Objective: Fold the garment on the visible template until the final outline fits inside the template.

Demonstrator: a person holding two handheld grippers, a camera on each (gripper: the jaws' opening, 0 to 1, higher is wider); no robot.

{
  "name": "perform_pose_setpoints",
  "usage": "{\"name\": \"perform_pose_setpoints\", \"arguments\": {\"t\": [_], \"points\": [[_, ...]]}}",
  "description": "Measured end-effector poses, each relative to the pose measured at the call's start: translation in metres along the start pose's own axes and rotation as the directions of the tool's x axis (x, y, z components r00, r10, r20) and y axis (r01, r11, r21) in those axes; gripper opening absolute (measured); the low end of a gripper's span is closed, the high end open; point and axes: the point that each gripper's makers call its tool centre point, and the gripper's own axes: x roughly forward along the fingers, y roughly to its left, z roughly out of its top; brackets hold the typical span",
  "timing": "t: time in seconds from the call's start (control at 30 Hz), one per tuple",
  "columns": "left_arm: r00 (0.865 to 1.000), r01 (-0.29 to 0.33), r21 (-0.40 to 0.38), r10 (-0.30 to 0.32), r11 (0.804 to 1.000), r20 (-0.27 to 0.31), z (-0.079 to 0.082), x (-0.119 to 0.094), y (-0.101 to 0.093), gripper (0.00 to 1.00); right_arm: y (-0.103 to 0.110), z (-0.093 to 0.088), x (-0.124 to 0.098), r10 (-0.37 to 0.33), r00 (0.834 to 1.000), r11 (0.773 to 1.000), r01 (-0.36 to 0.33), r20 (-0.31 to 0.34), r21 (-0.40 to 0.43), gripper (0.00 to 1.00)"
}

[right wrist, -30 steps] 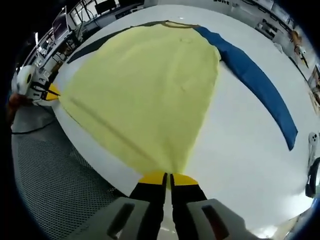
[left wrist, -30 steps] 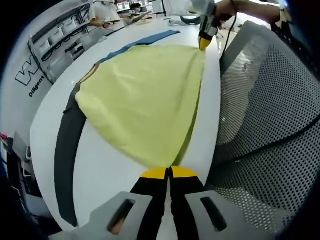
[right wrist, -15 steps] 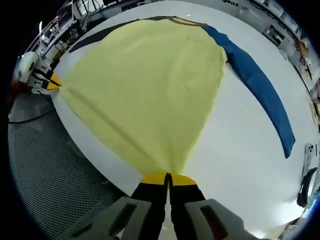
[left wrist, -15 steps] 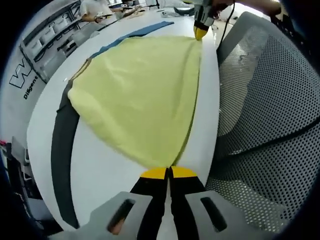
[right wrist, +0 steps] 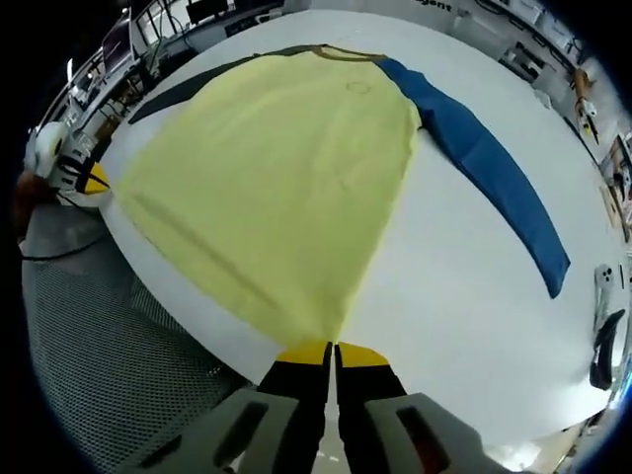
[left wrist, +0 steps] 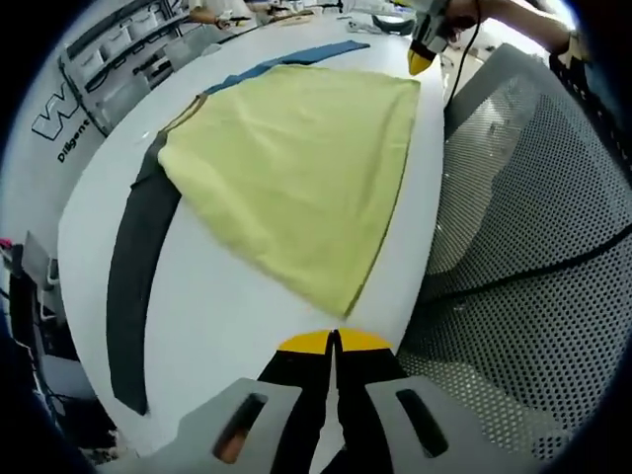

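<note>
Left gripper [left wrist: 334, 341]: jaws are closed, no more on the hem; the cloth corner now lies apart from the tips.
Garment [left wrist: 296, 168]: the hem was pulled tight before, now it lies flat along the table [left wrist: 227, 316] near edge.
Right gripper [right wrist: 331, 351]: the hem corner now ends just beside its tips.

The garment [left wrist: 296, 168] is soft matt cloth, pale yellow, with a dark grey sleeve [left wrist: 133, 286] at 9 o'clock and a blue sleeve [right wrist: 489, 163] at 2 o'clock. The table [left wrist: 222, 316] is smooth, faintly glossy white. The chair [left wrist: 533, 237] is perforated grey mesh.
</note>
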Motion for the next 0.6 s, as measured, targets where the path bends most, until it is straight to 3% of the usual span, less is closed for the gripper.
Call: {"name": "perform_pose_setpoints", "arguments": {"t": [0.13, 0.37, 0.47, 0.6], "points": [[0.995, -0.081, -0.053, 0.084, 0.995, 0.056, 0.01, -0.007, 0.02, 0.04, -0.001, 0.015, 0.0, -0.017, 0.996, 1.0, 0.014, 0.087, 0.028, 0.0], [0.974, -0.172, -0.122, 0.187, 0.978, 0.125, 0.024, -0.019, 0.042, 0.04, 0.001, 0.047, -0.009, -0.034, 0.965, 0.998, 0.019, 0.261, 0.061, 0.0], [0.95, -0.227, -0.19, 0.26, 0.955, 0.174, 0.032, -0.025, 0.056, 0.04, 0.001, 0.057, -0.014, -0.033, 0.946, 0.998, 0.012, 0.322, 0.069, 0.0], [0.927, -0.25, -0.231, 0.302, 0.94, 0.223, 0.04, -0.031, 0.064, 0.04, 0.001, 0.064, -0.019, -0.039, 0.923, 0.997, 0.012, 0.382, 0.075, 0.0]]}}
